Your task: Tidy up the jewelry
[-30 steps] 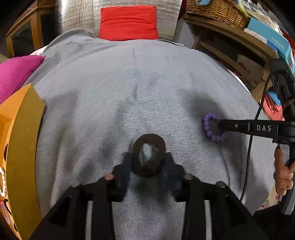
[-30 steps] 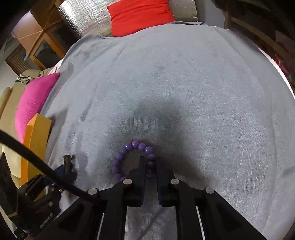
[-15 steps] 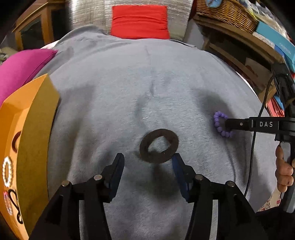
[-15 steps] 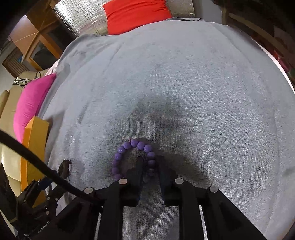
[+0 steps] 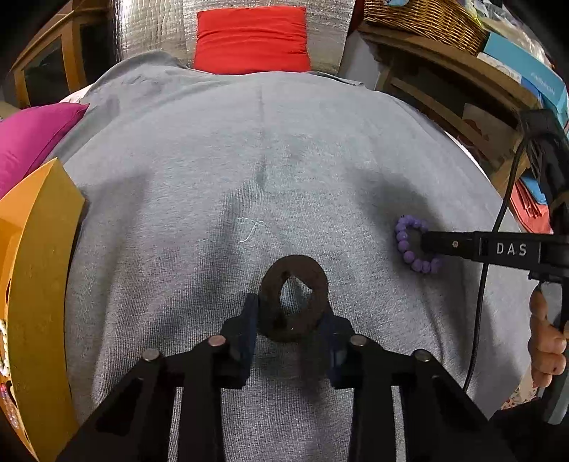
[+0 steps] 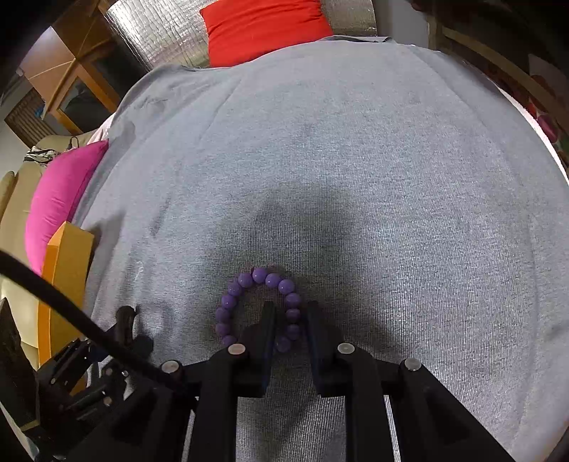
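Observation:
A dark brown ring bangle (image 5: 293, 297) stands tilted between the fingers of my left gripper (image 5: 290, 325), which is shut on its lower part just above the grey cloth (image 5: 270, 170). A purple bead bracelet (image 6: 259, 308) lies on the cloth. My right gripper (image 6: 291, 321) is closed around its right side, with beads pinched between the fingers. In the left wrist view the bracelet (image 5: 414, 245) shows at the right with the right gripper's finger (image 5: 451, 245) across it.
An orange jewelry box (image 5: 32, 284) stands at the left edge with pieces inside. A pink cushion (image 6: 60, 192) lies far left, a red cushion (image 5: 250, 39) at the back. Wooden shelves with a wicker basket (image 5: 423, 17) stand at the right.
My left gripper, wide open around the flat bangle half a second ago, has closed on it and tipped it up. My right gripper has stayed on the purple bracelet.

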{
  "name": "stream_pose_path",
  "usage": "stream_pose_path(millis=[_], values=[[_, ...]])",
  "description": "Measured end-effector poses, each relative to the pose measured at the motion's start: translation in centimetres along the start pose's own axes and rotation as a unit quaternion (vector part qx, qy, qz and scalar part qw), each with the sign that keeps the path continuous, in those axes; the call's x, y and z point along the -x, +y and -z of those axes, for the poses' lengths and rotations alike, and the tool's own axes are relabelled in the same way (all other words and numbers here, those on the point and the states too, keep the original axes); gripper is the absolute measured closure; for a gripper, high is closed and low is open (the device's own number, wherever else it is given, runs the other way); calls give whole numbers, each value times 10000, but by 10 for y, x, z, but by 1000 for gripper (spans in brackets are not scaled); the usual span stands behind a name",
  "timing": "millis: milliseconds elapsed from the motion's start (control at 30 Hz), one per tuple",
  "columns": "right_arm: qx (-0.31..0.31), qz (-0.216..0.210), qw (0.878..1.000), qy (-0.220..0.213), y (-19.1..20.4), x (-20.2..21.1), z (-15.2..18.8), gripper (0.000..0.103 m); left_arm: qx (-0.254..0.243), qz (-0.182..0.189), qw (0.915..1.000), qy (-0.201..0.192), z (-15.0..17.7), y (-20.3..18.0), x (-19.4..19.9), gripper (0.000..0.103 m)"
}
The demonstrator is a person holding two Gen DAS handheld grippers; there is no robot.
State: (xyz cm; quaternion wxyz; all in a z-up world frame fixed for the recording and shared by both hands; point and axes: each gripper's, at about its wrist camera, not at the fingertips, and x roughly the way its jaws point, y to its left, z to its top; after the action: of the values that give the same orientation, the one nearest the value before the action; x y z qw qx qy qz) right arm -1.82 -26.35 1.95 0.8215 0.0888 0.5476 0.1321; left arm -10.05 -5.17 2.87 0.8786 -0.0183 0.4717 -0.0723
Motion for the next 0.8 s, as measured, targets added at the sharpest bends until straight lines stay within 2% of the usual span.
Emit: stream_pose_path(millis=[33, 133, 433, 800], values=[[17, 6, 10000, -10, 1, 0, 0, 83, 8, -14, 10000, -9, 0, 0, 0, 76], [50, 7, 10000, -31, 2, 0, 1, 83, 68, -41, 10000, -36, 3, 1, 3, 91], [116, 34, 9999, -50, 5, -4, 1, 83, -344, -753, 9965, -149, -2, -22, 5, 92], [144, -44, 9999, -75, 2, -2, 2, 83, -588, -1109, 9919, -174, -2, -26, 3, 92]])
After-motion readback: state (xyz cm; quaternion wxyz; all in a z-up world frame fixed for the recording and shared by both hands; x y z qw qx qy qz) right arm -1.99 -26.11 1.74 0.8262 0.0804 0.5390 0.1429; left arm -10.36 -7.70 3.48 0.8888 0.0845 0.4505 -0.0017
